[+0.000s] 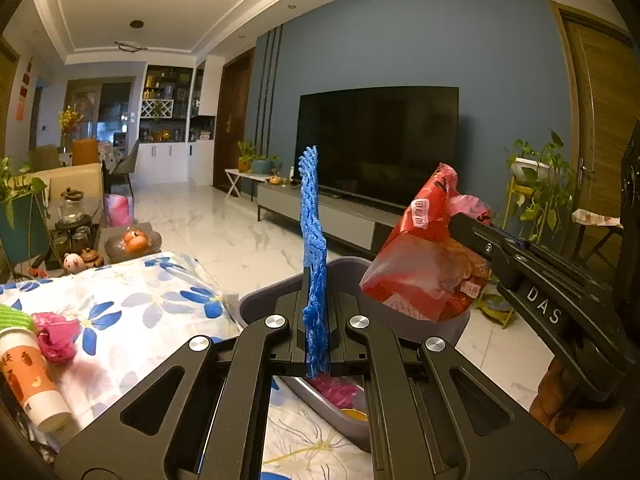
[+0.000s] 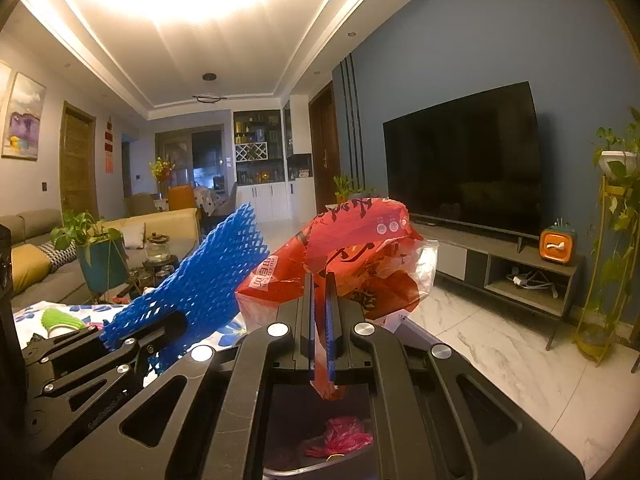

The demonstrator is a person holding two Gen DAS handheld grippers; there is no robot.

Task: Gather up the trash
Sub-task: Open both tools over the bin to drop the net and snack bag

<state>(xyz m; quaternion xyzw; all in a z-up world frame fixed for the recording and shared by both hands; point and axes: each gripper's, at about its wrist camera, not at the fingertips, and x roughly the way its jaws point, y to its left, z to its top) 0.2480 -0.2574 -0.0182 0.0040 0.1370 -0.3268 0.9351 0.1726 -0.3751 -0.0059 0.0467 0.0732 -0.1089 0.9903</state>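
My left gripper (image 1: 316, 276) is shut on a blue foam fruit net (image 1: 313, 240), which stands up edge-on between the fingers. From the right wrist view the same blue net (image 2: 208, 280) fans out at the left. My right gripper (image 2: 320, 280) is shut on a red and clear plastic snack bag (image 2: 352, 256); that bag (image 1: 424, 264) hangs over the grey trash bin (image 1: 352, 272) in the left wrist view. Pink crumpled plastic (image 2: 340, 436) lies inside the bin below both grippers.
A table with a blue-flower cloth (image 1: 132, 312) sits to the left, bearing a paper cup (image 1: 32, 384) and a pink wad (image 1: 56, 336). Behind are a TV (image 1: 376, 144) on a low cabinet (image 1: 320, 216), potted plants (image 1: 540, 184) and marble floor (image 1: 224, 228).
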